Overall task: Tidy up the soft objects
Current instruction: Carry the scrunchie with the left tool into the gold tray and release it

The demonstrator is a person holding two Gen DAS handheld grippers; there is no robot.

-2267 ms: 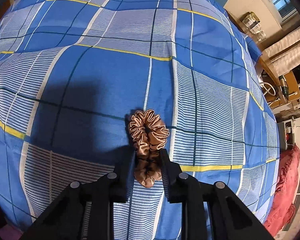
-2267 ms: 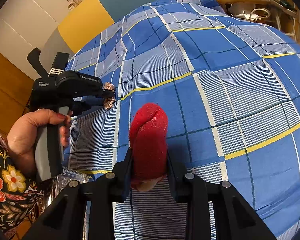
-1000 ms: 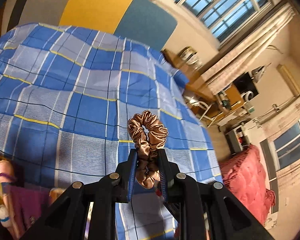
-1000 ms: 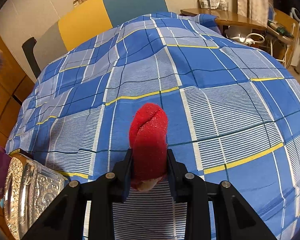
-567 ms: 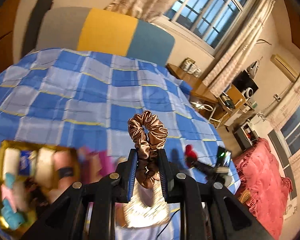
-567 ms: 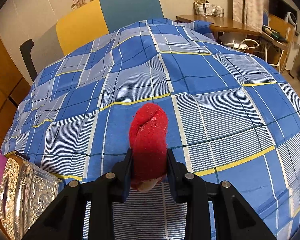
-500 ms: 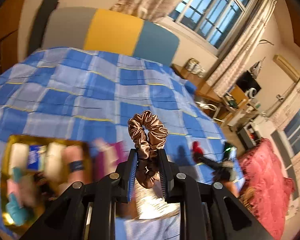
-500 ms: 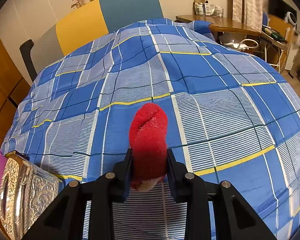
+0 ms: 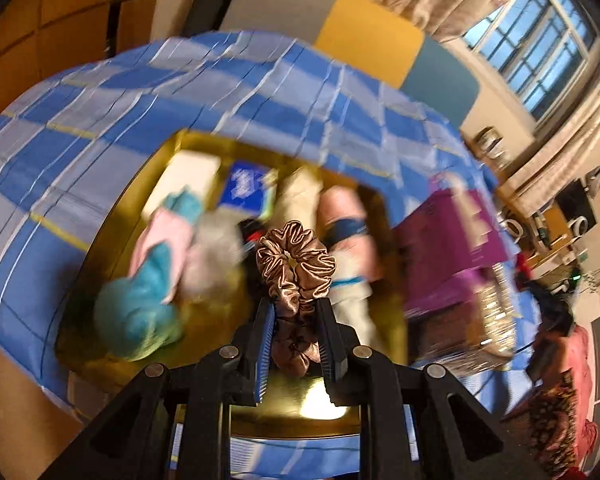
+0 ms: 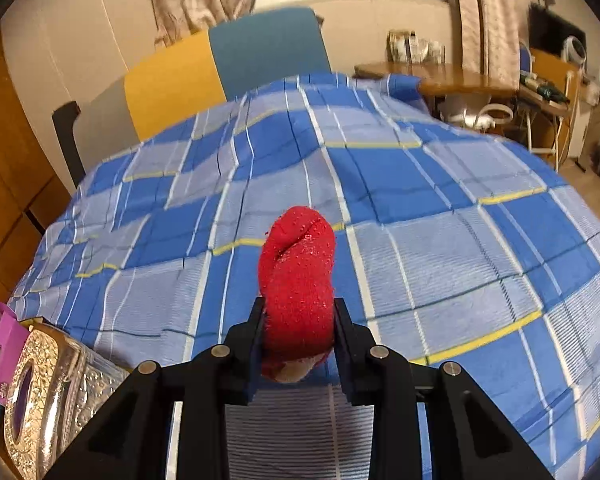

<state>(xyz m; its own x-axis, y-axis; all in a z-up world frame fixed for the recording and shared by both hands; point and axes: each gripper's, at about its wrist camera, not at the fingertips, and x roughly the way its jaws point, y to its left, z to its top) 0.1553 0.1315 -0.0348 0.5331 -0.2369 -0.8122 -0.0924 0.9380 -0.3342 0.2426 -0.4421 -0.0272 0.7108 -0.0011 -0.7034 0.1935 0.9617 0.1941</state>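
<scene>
My left gripper (image 9: 294, 314) is shut on a bronze satin scrunchie (image 9: 295, 266) and holds it above a gold tray (image 9: 112, 236) on the bed. The tray holds several soft things, among them a teal rolled cloth (image 9: 138, 320), a pink cloth (image 9: 168, 236) and a pink roll (image 9: 344, 216); this view is blurred by motion. My right gripper (image 10: 299, 322) is shut on a red rolled sock (image 10: 298, 276) and holds it above the blue checked bedspread (image 10: 440, 248).
A purple box (image 9: 440, 248) and a silver embossed tissue box (image 9: 492, 312) stand right of the tray; both also show in the right wrist view, the tissue box (image 10: 48, 384) and the purple box (image 10: 0, 344), at lower left. A desk (image 10: 460, 76) stands past the bed.
My left gripper has swung from the bedspread over to the gold tray, carrying the scrunchie, and now hangs close above it. My right gripper has tilted up slightly, still holding the red sock.
</scene>
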